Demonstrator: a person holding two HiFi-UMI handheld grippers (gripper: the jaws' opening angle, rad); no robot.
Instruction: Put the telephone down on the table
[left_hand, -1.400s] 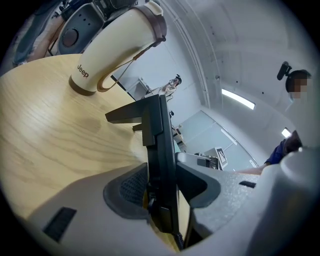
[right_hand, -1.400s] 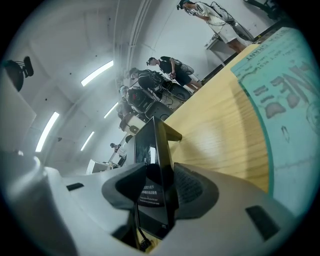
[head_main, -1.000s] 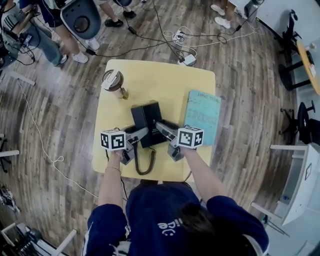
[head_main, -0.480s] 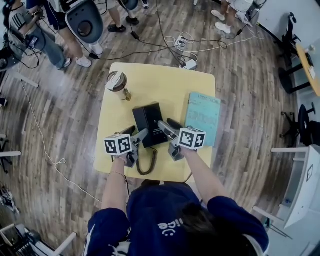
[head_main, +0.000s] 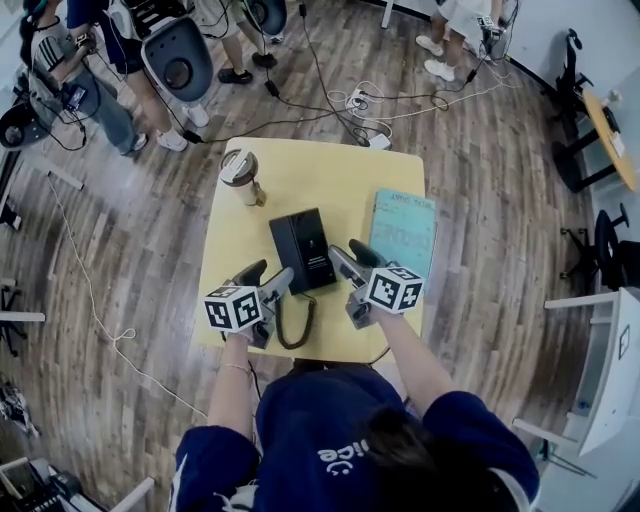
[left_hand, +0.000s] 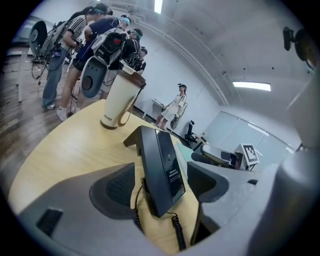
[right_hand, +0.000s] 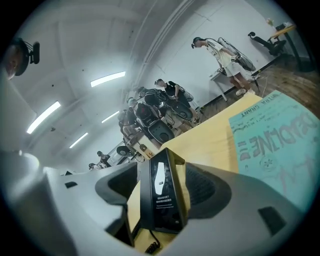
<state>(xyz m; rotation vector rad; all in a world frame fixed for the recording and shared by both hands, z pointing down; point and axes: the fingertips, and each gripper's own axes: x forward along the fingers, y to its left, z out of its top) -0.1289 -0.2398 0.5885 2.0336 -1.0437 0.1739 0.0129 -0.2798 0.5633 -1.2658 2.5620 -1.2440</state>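
The black telephone lies flat on the yellow table, its coiled cord looping toward the near edge. My left gripper is open at the phone's near left corner. In the left gripper view the telephone shows in the gap between the jaws, and neither pad presses on it. My right gripper stands by the phone's right side with its jaws opening. The right gripper view has the telephone between the wide jaws with a gap on both sides.
A lidded cup stands at the table's far left, just beyond the phone. A teal booklet lies along the right side. Cables and a power strip cross the wooden floor behind, where people stand with chairs.
Both grippers' jaws have spread and come off the telephone's sides. The grippers have drawn slightly back toward the near edge, and the telephone rests on the table.
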